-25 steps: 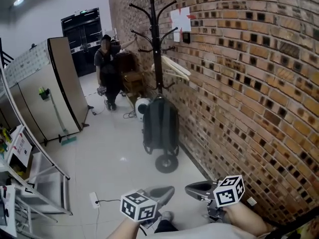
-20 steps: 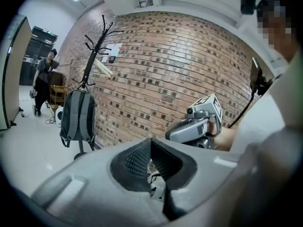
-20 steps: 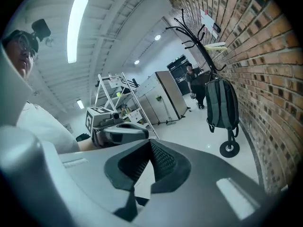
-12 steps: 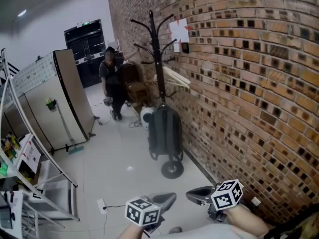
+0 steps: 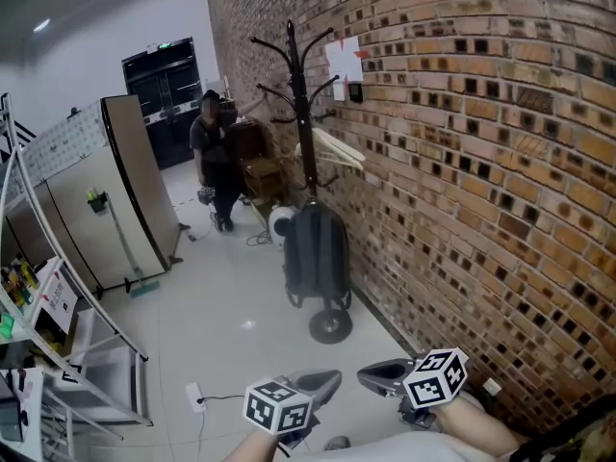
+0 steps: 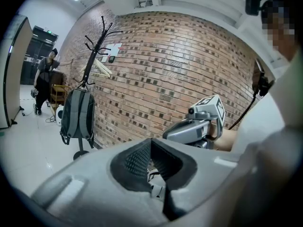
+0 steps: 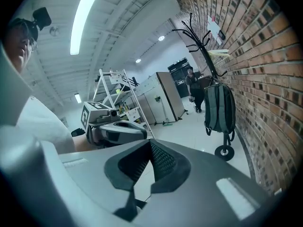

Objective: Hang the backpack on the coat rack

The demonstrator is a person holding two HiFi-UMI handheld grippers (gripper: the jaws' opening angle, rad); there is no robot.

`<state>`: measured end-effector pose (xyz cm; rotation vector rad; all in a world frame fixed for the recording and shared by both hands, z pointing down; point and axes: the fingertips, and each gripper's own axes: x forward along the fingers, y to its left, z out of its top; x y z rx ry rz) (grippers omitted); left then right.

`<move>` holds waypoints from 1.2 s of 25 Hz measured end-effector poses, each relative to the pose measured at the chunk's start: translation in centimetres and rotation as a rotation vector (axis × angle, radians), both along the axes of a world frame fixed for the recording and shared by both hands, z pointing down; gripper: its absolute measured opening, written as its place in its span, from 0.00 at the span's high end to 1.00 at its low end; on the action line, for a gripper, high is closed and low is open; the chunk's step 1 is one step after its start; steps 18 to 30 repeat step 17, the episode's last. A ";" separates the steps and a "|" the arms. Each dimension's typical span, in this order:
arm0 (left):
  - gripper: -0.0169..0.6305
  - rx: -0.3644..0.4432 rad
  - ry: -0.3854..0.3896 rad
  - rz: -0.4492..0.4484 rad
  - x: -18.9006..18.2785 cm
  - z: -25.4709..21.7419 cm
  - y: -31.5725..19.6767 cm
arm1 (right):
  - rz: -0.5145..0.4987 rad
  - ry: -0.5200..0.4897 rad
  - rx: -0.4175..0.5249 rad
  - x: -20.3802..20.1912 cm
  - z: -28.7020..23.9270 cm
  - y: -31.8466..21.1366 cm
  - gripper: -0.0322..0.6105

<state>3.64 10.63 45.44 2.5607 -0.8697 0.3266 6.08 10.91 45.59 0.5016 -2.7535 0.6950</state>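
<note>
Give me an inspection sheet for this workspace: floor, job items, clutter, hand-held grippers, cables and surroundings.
Surface: pale tiled floor, glossy.
Job's things: backpack hangs on the coat rack, above its round base.
Clutter: pale wooden pieces resting in the rack's hooks; white round appliance behind it; metal shelving at left.
Grippers: left hand-held gripper and right hand-held gripper both shut, holding nothing, well short of the rack.
Cables: white power strip with its lead on the floor.
Surroundings: brick wall on the right; grey partition; a person standing beyond the rack.
</note>
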 end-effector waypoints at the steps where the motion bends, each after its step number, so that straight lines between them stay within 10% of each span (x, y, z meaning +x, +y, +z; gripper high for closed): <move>1: 0.97 -0.001 0.000 0.001 0.0 0.0 0.0 | 0.002 -0.002 0.001 0.1 -0.1 -0.1 0.95; 30: 0.97 -0.018 -0.008 0.018 1.2 0.4 0.1 | 0.018 0.001 -0.025 1.2 0.6 0.0 0.95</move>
